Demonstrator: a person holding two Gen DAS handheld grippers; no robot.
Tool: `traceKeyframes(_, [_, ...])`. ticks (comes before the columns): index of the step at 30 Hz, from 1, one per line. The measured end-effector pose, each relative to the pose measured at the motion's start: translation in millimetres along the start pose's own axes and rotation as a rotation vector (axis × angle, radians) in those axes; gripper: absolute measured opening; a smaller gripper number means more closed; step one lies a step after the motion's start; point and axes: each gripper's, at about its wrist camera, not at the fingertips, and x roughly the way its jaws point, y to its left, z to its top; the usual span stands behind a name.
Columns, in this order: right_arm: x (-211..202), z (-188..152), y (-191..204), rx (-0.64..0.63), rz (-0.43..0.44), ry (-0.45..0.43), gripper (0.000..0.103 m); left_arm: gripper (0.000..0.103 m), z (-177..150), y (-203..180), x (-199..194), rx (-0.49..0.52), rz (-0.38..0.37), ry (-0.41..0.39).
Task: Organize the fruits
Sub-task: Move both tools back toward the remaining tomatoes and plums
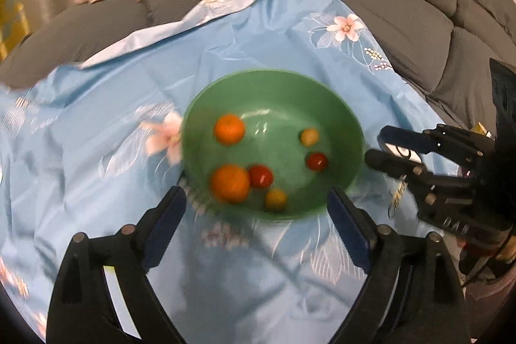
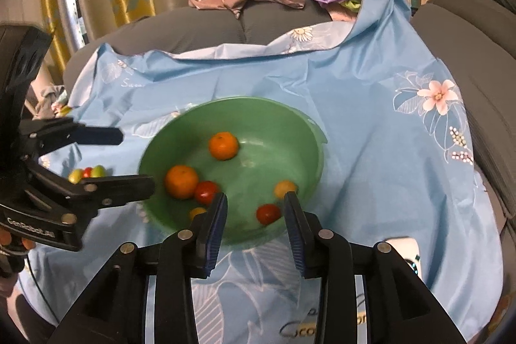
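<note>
A: Where was the fruit?
B: Two oranges [image 2: 181, 181], red and yellow small fruits lay in the green bowl [image 2: 290, 124] on the blue cloth [image 2: 354, 92]; three small fruits [image 2: 86, 173] sat left of it.
A: And the jaws?
B: Left gripper [image 1: 256, 195] spread wide, empty; right gripper [image 2: 254, 205] narrower, holding nothing, at the bowl's near rim.

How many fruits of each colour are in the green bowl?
Inside the green bowl:
Orange: 2
Red: 2
Yellow: 2
Total: 6
A few more small fruits lie on the blue cloth outside the bowl, not counted here.
</note>
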Motion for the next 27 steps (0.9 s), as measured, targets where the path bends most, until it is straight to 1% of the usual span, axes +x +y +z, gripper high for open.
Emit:
traceKeyframes(2, [-5.5, -4.9, 6.3, 0.0, 0.018, 0.005, 0.037, 0.09, -17.5, 5.8, -9.7, -0.034, 0.019, 0.001])
traceKeyframes(5, [-12.6, -11.0, 17.9, -0.011, 0.036, 0.01, 0.037, 0.09, -43.3, 15.6, -22.6, -0.086, 0.028, 0.007])
traceKeyframes(11, [-19.1, -23.4, 46.4, -0.042, 0.09, 0.024, 0.037, 0.09, -85.3, 36.7, -47.8, -0.168, 0.078, 0.022])
traceKeyframes(14, [-17.5, -29.4, 64.1, -0.074, 0.105, 0.046, 0.037, 0.091, -101.9, 45.2, -58.0, -0.194, 0.095, 0.027])
traceKeyframes(20, [-16.8, -37.8, 93.2, -0.128, 0.142, 0.072, 0.037, 0.091, -130.0, 57.5, -69.1, -0.246, 0.089, 0.031])
traceKeyframes(27, [-9.4, -43.4, 111.8, -0.161, 0.189, 0.102, 0.037, 0.091, -155.7, 73.0, -82.3, -0.316, 0.108, 0.013])
